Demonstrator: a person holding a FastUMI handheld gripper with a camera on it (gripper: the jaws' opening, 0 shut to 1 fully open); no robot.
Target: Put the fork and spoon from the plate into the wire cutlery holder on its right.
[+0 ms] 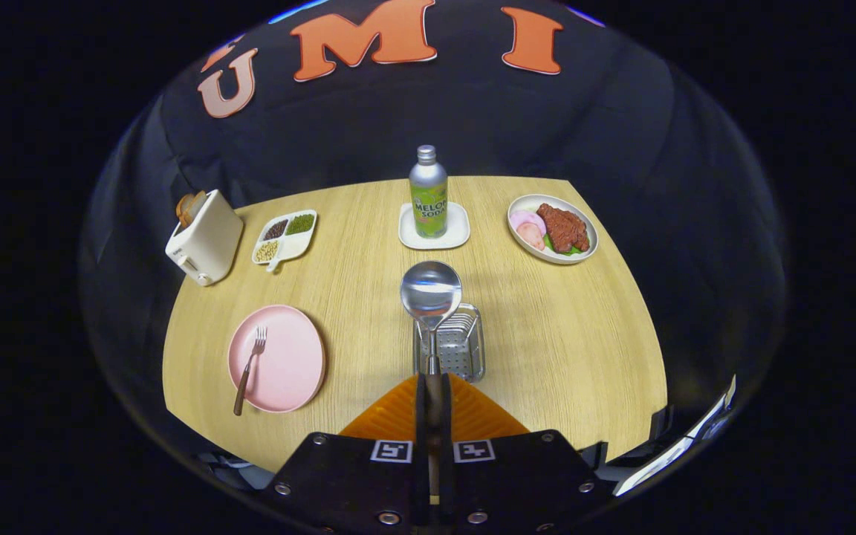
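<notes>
One of the two utensils is in hand: the gripper [433, 386] has its jaws clamped narrow on the handle of the spoon [432, 293], whose bowl hangs over the wire cutlery holder [452, 345] near the middle of the bench [584, 334]. The spoon is not yet inside the holder, so that half looks close but unfinished. The fork [250, 368] lies untouched on the pink plate [290, 364] toward the bench's near-left corner, left of the holder; it remains to be moved.
</notes>
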